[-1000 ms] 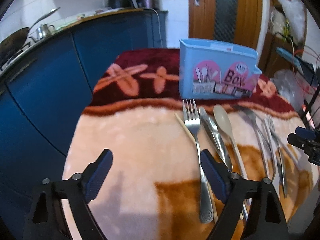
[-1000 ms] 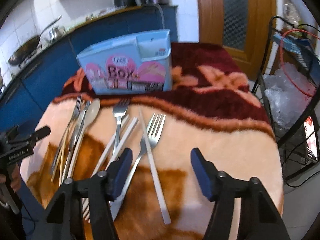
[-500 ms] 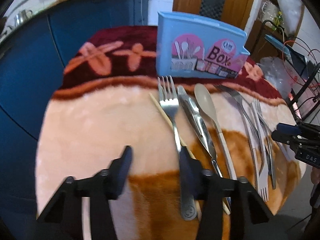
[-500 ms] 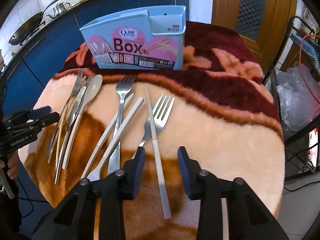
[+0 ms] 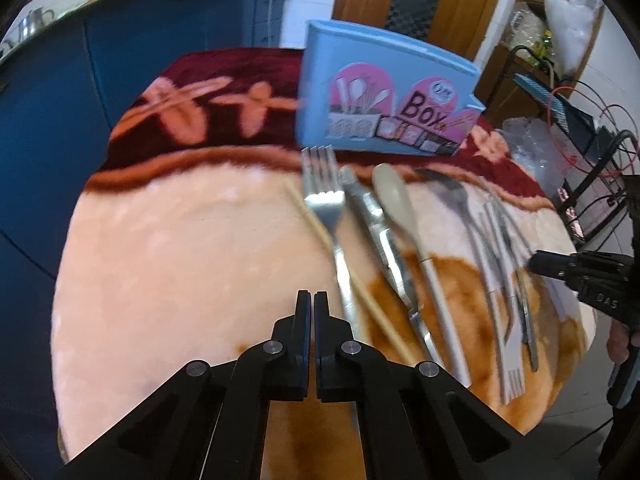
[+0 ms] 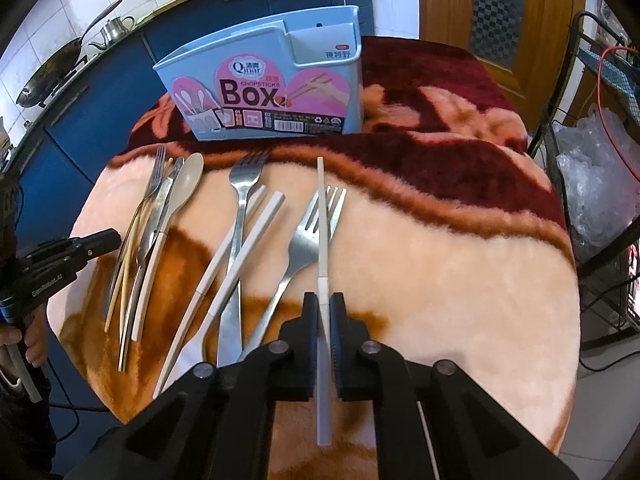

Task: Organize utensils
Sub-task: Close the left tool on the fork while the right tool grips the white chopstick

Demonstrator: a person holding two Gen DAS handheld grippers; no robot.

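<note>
My left gripper [image 5: 312, 306] has just closed on nothing, over bare blanket [image 5: 180, 248]. My right gripper [image 6: 324, 304] has just closed around a white chopstick [image 6: 321, 216]. Everything else lies loose before the far, apparently unfilled chopsticks box [image 6: 264, 92]; sorting has barely begun.

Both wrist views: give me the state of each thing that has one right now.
Left gripper: just closed, shut on nothing, over bare blanket.
Right gripper: just closed, shut on the white chopstick.
Light-blue plastic chopsticks box: upright, top open, contents hidden.
Beige spoon with white handle: lying flat, untouched.
Steel fork under the gripped chopstick: lying flat.
</note>
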